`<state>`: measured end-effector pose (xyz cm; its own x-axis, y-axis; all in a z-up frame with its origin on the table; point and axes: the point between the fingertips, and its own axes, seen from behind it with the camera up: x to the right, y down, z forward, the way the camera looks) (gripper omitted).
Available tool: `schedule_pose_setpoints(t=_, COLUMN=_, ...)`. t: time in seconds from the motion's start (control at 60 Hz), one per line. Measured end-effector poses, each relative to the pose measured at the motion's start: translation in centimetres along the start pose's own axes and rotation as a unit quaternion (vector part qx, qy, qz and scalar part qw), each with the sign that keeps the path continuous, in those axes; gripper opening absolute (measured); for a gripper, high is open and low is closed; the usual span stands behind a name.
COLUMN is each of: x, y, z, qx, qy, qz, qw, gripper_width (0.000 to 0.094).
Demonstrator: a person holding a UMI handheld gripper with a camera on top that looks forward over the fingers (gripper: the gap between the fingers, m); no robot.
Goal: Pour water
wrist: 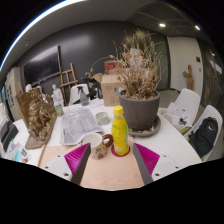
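A yellow bottle (pixel 119 130) with a yellow cap stands upright on a light wooden board (pixel 110 172), on a dark red coaster. A patterned mug (pixel 101 147) with a brown handle stands just left of it, almost touching. My gripper (pixel 111 158) is open and empty. Its magenta pads (pixel 76 158) lie wide apart on either side of the board. The bottle and the mug stand just ahead of the fingertips, between their lines, with a gap on each side.
A grey pot of dry branches (pixel 140 105) stands right behind the bottle. A second dry plant (pixel 40 116) is at the left, with printed papers (pixel 78 125) and a clear plastic bottle (pixel 57 98) on the white table. White chairs (pixel 208 132) stand at the right.
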<state>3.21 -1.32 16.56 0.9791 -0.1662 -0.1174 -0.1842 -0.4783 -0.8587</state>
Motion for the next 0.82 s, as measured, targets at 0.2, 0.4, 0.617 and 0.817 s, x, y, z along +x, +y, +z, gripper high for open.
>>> schedule_pose_setpoints(t=0.2, x=-3.2, y=2.0, z=-12.5, qx=-0.038, qy=-0.017, qz=-0.041, qw=0.998, gripper_width=0.0861)
schedule_pose_setpoints(t=0.4, x=-3.9, y=4.3, z=-21.9, qx=-0.047, qy=-0.015, qz=-0.079, qw=0.996, gripper_width=0.0863)
schedule_pose_setpoints(t=0.617, x=-3.8, y=6.0, z=-27.1, qx=-0.043, qy=-0.029, qz=-0.101, qw=0.994, gripper_width=0.0861)
schedule_pose_setpoints(t=0.817, x=-2.7, y=6.5, z=-29.1, qx=-0.03, qy=-0.028, qz=-0.115, qw=0.992, gripper_width=0.0862)
